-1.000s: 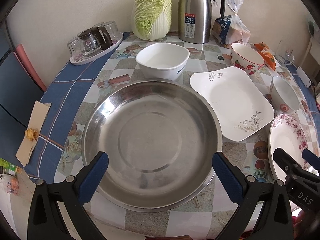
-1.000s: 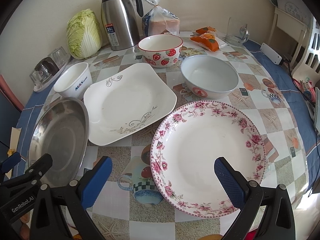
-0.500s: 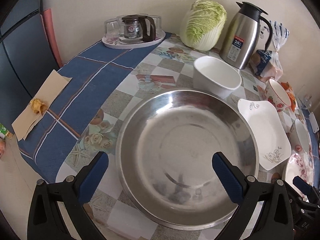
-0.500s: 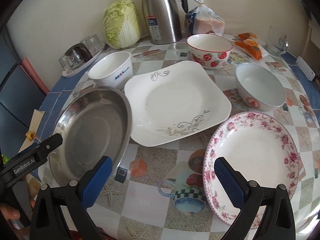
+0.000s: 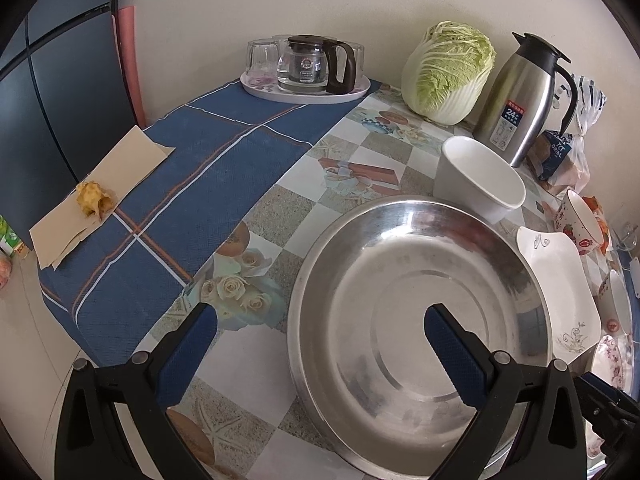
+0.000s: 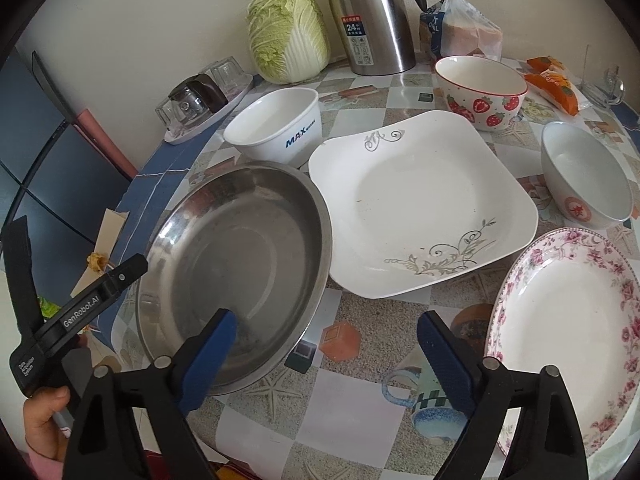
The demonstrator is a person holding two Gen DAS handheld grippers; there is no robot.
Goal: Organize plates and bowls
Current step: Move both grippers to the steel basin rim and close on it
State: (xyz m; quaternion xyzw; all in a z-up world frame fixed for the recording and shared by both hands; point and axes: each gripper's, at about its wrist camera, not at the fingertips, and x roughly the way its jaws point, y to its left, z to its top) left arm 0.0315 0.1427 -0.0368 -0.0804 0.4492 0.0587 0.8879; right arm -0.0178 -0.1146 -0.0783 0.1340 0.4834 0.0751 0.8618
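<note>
Steel basin (image 6: 240,264) rim beside square plate (image 6: 420,204).

Both hand-held grippers (image 5: 316,332) (image 6: 324,336) open.

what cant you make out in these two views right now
- Floral plate: right wrist view, its right part cut off by the picture's edge; left wrist view shows only a sliver.
- Steel basin: left wrist view, near rim hidden behind the left gripper fingers.
- Thermos label: small print unreadable.
- Bread bag: top cropped.

Floral plate (image 6: 568,336) — cut off, right edge
</note>
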